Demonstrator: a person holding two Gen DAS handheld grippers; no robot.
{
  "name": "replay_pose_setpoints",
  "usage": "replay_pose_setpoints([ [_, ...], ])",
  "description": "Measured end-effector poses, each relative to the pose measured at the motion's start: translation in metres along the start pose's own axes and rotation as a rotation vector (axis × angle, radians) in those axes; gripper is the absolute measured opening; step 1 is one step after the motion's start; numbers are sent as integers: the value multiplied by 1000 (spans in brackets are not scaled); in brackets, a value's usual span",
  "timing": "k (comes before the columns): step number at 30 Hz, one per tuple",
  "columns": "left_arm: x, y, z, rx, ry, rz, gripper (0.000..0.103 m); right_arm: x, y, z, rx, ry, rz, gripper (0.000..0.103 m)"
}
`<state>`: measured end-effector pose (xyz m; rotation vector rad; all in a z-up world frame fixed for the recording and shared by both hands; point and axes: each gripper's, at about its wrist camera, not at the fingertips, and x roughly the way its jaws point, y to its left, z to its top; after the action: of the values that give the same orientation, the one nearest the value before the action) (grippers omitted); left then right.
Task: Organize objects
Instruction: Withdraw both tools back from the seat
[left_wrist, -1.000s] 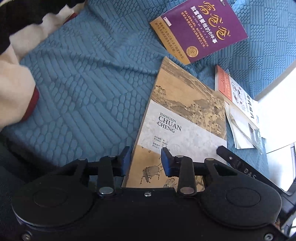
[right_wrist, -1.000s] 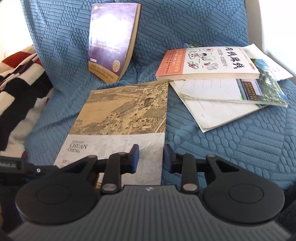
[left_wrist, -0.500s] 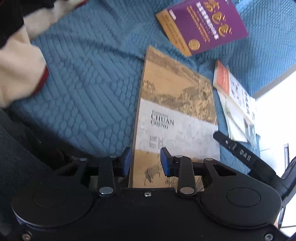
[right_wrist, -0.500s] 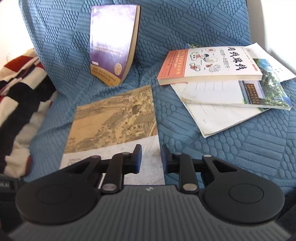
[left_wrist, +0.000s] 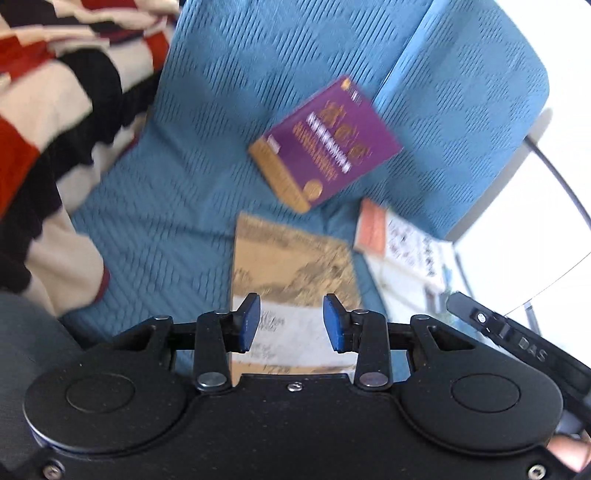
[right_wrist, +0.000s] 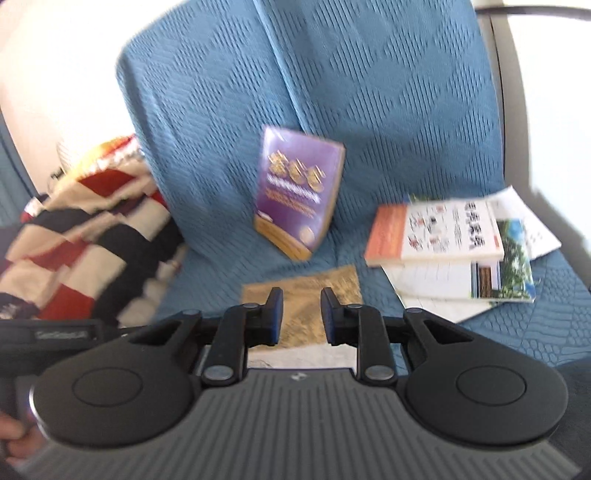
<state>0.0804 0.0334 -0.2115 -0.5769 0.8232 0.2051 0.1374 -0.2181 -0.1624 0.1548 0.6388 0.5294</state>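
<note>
A tan landscape-cover book (left_wrist: 291, 258) lies flat on the blue quilted seat (left_wrist: 166, 206), below both grippers. My left gripper (left_wrist: 291, 321) hovers above its near end; the jaws are opening a little with only air between the blue pads. My right gripper (right_wrist: 302, 317) is also raised over the tan book (right_wrist: 332, 284), open by a narrow gap and holding nothing. A purple book (left_wrist: 325, 144) leans against the backrest, and the right wrist view shows this purple book (right_wrist: 299, 192) too. A stack of books and papers (right_wrist: 443, 232) lies to the right.
A red, black and cream striped blanket (right_wrist: 81, 229) is heaped on the left of the seat. The blue backrest (right_wrist: 369, 92) rises behind the books. A dark armrest rail (right_wrist: 517, 110) borders the right side. The right gripper's body (left_wrist: 517, 339) shows at the left view's right edge.
Both grippers have lifted well up and back from the tan book, so the backrest and blanket now show. The right jaws have narrowed; the left gap is slightly wider.
</note>
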Motion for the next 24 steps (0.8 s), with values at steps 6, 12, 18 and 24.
replay_pose_setpoints([
  [6, -39, -18, 5, 32, -43, -51, 35, -41, 16, 2, -6, -40, 24, 25],
  [12, -78, -32, 0, 55, -89, -80, 35, -79, 24, 1, -14, -81, 42, 25],
  [18, -110, -44, -6, 86, -135, -86, 37, -103, 29, -3, -27, -88, 32, 26],
  [24, -126, -50, -13, 110, -152, -94, 40, -114, 32, -6, -31, -101, 37, 26],
])
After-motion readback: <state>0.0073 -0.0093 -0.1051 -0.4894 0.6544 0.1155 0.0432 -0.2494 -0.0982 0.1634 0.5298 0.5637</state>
